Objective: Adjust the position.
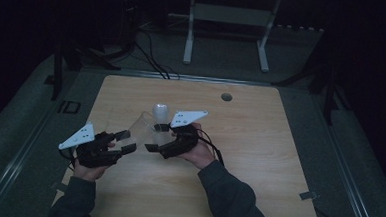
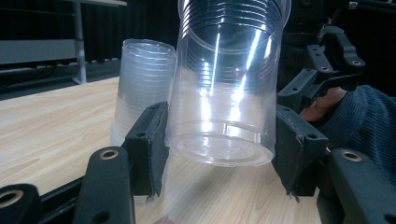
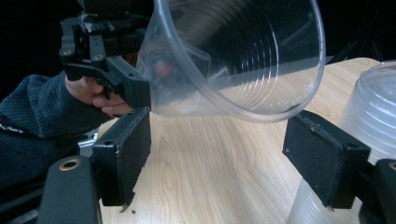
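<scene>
Left tongs (image 2: 219, 154) pinched the clear cup (image 2: 224, 88) at its base — tilted, mouth offered; right tongs (image 3: 243, 154) spread empty beneath its rim; cup stack (image 2: 140, 88) stood behind on the counter (image 1: 259, 142).

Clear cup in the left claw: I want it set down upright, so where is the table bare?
Bare wood lies right of the right claw toward the cable hole, and along the near edge. Crowded: around the cup stack, between both claws.

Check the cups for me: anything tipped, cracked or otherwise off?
Nothing looks damaged or spilled. The clear cup is tilted off vertical, but the left gripper is clamped on its base, so it is held, not fallen. The stack of cups stands upside down on the table. The right gripper is open below the cup's rim.
</scene>
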A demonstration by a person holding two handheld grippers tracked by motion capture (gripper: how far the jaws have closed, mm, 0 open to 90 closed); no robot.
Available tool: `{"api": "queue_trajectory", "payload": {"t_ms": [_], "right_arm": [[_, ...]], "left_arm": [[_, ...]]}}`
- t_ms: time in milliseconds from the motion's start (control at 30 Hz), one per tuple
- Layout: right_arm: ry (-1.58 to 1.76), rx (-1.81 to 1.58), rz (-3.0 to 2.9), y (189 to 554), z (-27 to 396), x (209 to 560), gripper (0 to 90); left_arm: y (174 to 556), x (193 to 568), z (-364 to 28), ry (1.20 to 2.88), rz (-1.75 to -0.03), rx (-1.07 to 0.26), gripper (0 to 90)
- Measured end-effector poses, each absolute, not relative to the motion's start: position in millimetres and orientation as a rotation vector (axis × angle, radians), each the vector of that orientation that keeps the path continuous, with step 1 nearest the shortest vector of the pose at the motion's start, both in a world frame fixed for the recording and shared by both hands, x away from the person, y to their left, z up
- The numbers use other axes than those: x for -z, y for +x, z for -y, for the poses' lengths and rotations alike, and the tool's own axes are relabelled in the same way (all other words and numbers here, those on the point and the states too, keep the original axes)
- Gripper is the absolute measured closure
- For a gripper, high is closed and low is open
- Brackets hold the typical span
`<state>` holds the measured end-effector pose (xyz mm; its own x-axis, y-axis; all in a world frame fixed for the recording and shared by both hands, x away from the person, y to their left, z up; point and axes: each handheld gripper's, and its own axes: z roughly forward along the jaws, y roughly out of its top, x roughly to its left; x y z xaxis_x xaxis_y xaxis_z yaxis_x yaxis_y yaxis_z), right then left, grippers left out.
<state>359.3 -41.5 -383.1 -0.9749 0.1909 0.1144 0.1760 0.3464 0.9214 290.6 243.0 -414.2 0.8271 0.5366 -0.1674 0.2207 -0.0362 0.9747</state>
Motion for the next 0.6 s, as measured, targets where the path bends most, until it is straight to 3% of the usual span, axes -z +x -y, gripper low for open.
{"api": "queue_trajectory", "payload": {"t_ms": [600], "right_arm": [[0.375, -1.908, -2.53, 361.6, 38.2, 384.5, 21.6]], "left_arm": [[291.0, 416.8, -243.2, 1.584, -0.599, -0.263, 42.6]]}}
